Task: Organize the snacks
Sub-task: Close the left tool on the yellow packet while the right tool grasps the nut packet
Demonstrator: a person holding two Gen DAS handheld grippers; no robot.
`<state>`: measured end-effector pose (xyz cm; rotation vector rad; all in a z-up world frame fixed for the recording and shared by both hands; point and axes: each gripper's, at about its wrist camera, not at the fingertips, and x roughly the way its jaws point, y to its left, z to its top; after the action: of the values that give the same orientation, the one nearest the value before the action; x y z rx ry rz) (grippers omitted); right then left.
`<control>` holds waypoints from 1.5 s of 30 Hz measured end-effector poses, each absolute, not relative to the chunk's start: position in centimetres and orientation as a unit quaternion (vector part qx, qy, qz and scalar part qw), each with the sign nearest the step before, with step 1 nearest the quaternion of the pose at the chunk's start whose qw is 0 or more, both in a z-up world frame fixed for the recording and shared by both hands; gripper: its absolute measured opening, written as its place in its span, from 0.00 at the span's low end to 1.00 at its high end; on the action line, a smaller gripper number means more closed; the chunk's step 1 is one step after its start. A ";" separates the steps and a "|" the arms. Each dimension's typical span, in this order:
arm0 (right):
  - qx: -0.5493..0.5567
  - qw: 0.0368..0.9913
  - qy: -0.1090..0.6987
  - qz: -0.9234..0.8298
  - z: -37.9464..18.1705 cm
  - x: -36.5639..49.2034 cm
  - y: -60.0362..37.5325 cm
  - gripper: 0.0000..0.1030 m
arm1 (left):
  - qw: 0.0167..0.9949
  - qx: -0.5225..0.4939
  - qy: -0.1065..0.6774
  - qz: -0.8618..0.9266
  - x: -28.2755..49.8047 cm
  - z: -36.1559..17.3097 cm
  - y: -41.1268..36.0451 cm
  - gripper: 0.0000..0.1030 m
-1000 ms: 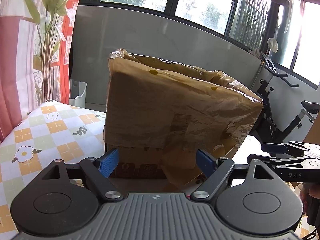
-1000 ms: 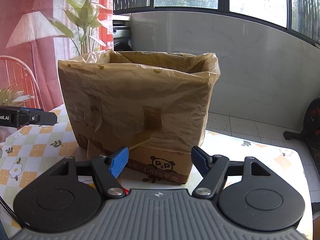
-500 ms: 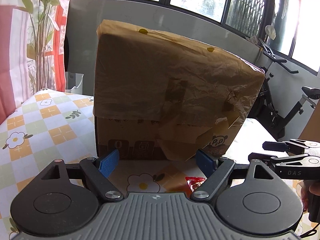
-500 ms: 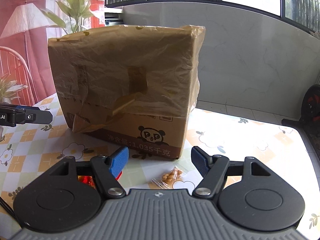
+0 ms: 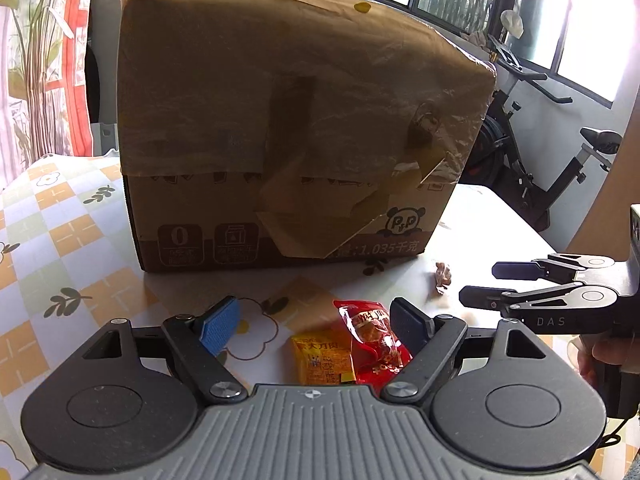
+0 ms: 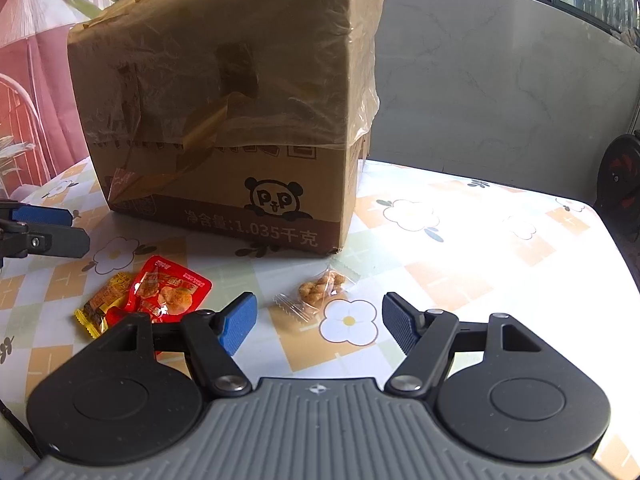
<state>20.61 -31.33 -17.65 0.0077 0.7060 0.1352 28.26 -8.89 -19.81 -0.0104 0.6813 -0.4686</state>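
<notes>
With both grippers gaping empty, poised left gripper point(image 5: 314, 324) over red packet point(image 5: 374, 340), right gripper point(image 6: 316, 320) over nut packet point(image 6: 320, 290); next: closing, boxing.

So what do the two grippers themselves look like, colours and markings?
Both look alike: the left gripper and right gripper have black linkage arms, blue ribbed finger pads, silver pivot screws and a grey ridged body. Seen from the side, the right one bears "DAS" lettering.
</notes>
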 end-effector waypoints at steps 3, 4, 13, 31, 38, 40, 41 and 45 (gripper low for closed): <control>0.012 0.934 0.351 0.069 -18.1 21.4 -31.2 0.70 | 0.913 -0.003 0.337 -0.231 28.1 -20.4 -9.0 0.78; 0.016 0.933 0.353 0.071 -18.2 21.7 -31.1 0.70 | 0.912 -0.004 0.338 -0.230 28.1 -20.5 -8.9 0.78; 0.039 0.921 0.384 0.048 -19.3 25.2 -30.7 0.58 | 0.908 -0.008 0.347 -0.233 28.0 -21.4 -8.7 0.76; 0.035 0.937 0.343 0.052 -20.0 19.2 -29.0 0.22 | 0.903 0.016 0.363 -0.228 28.2 -23.1 -9.5 0.64; 0.004 0.941 0.332 0.066 -20.4 19.3 -27.6 0.22 | 0.905 0.024 0.359 -0.228 28.1 -23.2 -9.6 0.57; 0.005 0.942 0.329 0.066 -20.4 19.3 -27.6 0.22 | 0.906 0.028 0.359 -0.225 28.1 -23.4 -9.7 0.53; 0.006 0.942 0.328 0.065 -20.4 19.2 -27.6 0.22 | 0.906 0.029 0.359 -0.222 28.1 -23.5 -9.6 0.51; 0.005 0.943 0.327 0.065 -20.3 19.0 -27.8 0.22 | 0.907 0.029 0.360 -0.216 28.6 -23.7 -9.7 0.50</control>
<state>18.96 -27.81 -20.32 0.0109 0.6657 0.1316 28.57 -9.74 -23.68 0.0598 0.7432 -0.4460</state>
